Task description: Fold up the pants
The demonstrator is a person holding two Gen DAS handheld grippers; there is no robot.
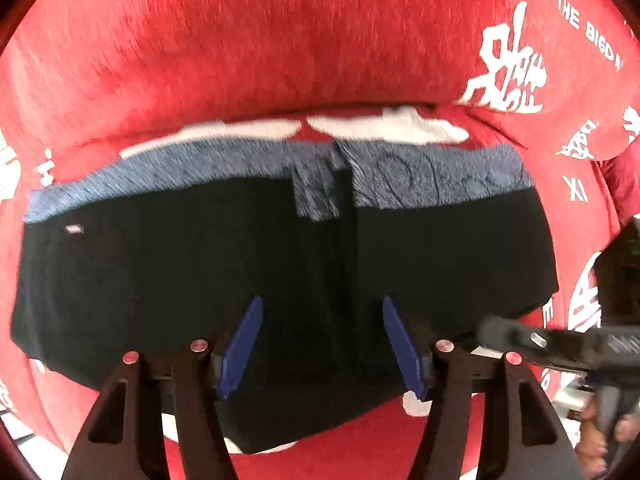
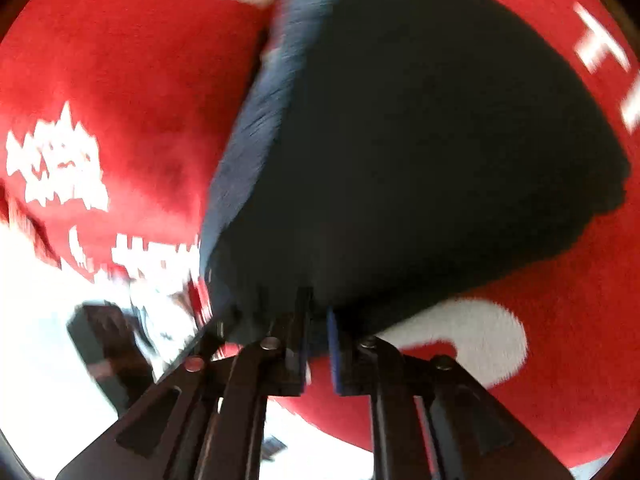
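Two claws are at work, and the fold turns on which one has cloth. From the left wrist, the left gripper (image 1: 322, 346) stands wide, its blue fingers (image 1: 242, 346) spread with nothing between them, hovering over the near edge of the pants (image 1: 200, 280). The garment lies straight ahead of it on the red blanket (image 1: 260, 40), its long axis running crosswise to the fingers, the grey-blue waistband (image 1: 168, 172) along the far side. Off to this claw's right, low down, the other tool's dark body shows at the pants' right end.

From the right wrist, the right gripper (image 2: 318, 344) is drawn narrow and looks clamped on a corner of the pants (image 2: 420, 160); the picture is blurred, so I judge that from how the black cloth rises directly from the fingertips. The cloth fans away ahead and up, waistband (image 2: 256, 120) to the claw's left. The right hand seems the one to carry that end over; the left is nearer the middle edge.
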